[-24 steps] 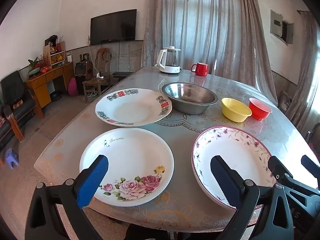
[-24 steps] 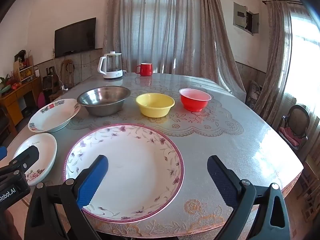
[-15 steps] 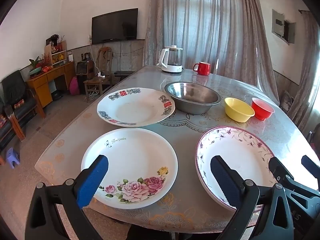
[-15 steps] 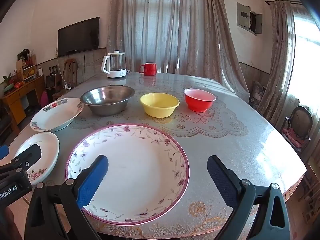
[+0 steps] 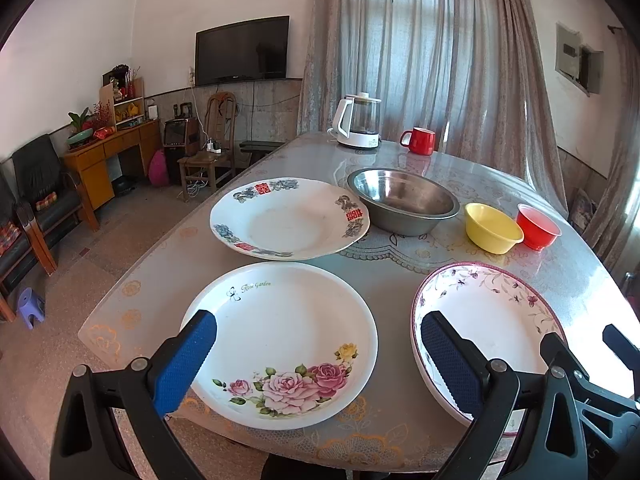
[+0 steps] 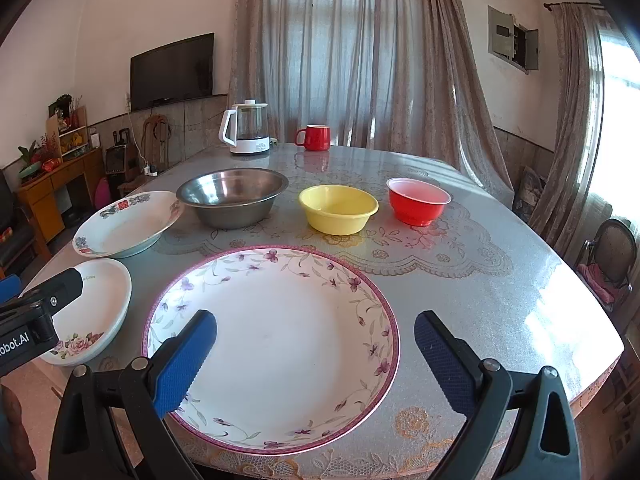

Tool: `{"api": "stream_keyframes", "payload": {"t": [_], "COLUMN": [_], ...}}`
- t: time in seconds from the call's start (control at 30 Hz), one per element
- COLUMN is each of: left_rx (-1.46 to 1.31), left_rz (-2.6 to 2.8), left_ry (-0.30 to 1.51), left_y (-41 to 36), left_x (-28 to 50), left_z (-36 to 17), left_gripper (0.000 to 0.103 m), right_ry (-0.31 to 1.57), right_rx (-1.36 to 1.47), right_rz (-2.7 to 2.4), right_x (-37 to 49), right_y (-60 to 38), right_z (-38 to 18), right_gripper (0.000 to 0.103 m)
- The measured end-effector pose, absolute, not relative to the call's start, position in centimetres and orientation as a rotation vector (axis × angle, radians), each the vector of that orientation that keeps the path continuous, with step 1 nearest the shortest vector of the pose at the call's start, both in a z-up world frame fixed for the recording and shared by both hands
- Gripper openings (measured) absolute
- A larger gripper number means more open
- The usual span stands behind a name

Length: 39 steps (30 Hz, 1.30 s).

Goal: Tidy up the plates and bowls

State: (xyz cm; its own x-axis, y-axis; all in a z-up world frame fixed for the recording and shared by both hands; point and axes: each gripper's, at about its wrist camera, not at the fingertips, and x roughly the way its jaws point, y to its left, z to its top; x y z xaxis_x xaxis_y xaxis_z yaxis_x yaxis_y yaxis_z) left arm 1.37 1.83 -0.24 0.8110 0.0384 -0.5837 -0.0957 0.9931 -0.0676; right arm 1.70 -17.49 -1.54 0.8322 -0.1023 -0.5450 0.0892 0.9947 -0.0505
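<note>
Left gripper (image 5: pixel 318 356) fingers wide, empty, above near edge of rose plate (image 5: pixel 280 340) at table (image 5: pixel 384 276) front. Right gripper (image 6: pixel 316 354) fingers wide, empty, over purple-rimmed plate (image 6: pixel 276 344) just right of rose plate. Red-and-blue patterned plate (image 5: pixel 288 218) behind rose plate, its rim by steel bowl (image 5: pixel 402 202). Yellow bowl (image 6: pixel 338 208), red bowl (image 6: pixel 418 200) in row right of steel bowl. Kettle (image 6: pixel 248 128), red mug (image 6: pixel 316 137) at far edge.

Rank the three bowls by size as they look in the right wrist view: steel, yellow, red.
1. Steel bowl, clearly the widest.
2. Yellow bowl.
3. Red bowl, somewhat smaller than the yellow.
All three sit in one row at about the same distance, so nearness hardly skews this.
</note>
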Motion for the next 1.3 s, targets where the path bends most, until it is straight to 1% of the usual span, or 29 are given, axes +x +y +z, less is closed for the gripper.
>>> {"api": "stream_keyframes", "payload": {"t": [1.3], "left_rx": [-0.061], "left_rz": [0.049], "left_ry": [0.643], "left_y": [0.7], "left_x": [1.6], "left_z": [-0.5], "left_gripper": [0.103], "right_ry": [0.604], "right_rx": [0.011], "right_rz": [-0.08], "right_x": [2.2], "right_y": [-18.2], "right_z": [-2.6], "right_gripper": [0.102]}}
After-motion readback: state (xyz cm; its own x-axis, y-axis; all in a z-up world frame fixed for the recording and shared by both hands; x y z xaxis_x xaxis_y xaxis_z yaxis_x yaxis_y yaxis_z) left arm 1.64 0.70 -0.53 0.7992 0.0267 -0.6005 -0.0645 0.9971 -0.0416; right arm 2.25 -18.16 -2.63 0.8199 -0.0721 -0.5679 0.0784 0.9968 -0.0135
